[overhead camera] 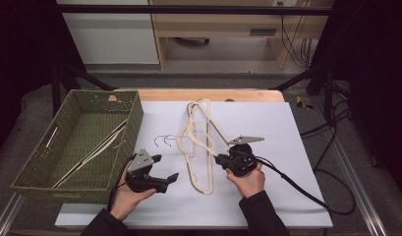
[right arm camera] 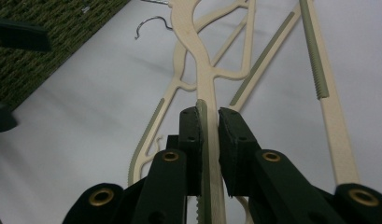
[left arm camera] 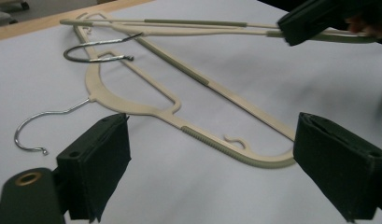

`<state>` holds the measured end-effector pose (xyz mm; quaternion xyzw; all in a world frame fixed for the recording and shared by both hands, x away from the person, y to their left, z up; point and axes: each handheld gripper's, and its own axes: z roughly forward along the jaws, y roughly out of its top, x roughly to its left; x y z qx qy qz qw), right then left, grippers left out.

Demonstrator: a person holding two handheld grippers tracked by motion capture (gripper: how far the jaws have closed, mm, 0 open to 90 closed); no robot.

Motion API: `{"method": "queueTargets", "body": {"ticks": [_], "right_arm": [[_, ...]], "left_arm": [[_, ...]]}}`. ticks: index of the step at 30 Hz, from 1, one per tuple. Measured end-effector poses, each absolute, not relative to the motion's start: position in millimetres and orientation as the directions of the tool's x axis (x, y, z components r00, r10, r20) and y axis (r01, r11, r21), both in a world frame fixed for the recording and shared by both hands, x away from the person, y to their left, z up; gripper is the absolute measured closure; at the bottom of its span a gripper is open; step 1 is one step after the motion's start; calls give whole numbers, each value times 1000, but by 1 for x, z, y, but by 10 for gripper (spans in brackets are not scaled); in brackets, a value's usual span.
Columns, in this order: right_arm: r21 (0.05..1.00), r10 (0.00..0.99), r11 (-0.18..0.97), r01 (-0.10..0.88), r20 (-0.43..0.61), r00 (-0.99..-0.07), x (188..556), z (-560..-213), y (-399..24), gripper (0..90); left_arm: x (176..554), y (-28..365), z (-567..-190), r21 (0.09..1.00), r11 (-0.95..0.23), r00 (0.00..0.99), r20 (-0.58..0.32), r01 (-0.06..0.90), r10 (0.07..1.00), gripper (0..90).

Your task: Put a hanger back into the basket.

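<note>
Cream plastic hangers [overhead camera: 196,142] with metal hooks [overhead camera: 164,139] lie overlapped in the middle of the white sheet [overhead camera: 267,123]. My right gripper [overhead camera: 217,159] is shut on one hanger's arm [right arm camera: 205,79], its jaws pressed on both sides of the strip. The left gripper view also has this gripper [left arm camera: 296,25] clamped on the far hanger's bar. My left gripper [overhead camera: 166,167] stands open just left of the hangers, with nothing between its fingers. Through its wide jaws I see a hanger's [left arm camera: 146,109] lower curve and its hook [left arm camera: 30,133] flat on the sheet.
A green woven basket [overhead camera: 135,120] stands at the left, with a pale hanger [overhead camera: 93,153] lying inside it. Its wall [right arm camera: 48,42] is close to the hangers' hooks. A wooden table edge [overhead camera: 208,94] runs behind the sheet. Cables [overhead camera: 306,191] trail off to the right.
</note>
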<state>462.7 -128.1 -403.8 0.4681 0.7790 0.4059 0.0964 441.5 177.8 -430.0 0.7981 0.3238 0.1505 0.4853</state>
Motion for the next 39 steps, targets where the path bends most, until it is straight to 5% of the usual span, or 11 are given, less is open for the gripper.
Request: {"method": "queueTargets", "body": {"ticks": [6,20,32,39], "right_arm": [[727,795,227,648,246,-555,453,-403,-134,804],[737,769,243,631,250,-589,439,-412,-136,804],[744,770,243,623,243,-590,435,-420,-135,803],[744,766,253,619,237,-597,434,-422,-134,803]], "left_arm": [[469,170,-444,883,-251,737,-144,397,660,202],[497,162,-459,928,-151,748,-171,341,642,562],[502,157,-459,936,-138,760,-169,323,628,745],[501,158,-456,946,-127,761,-154,297,630,745]]}}
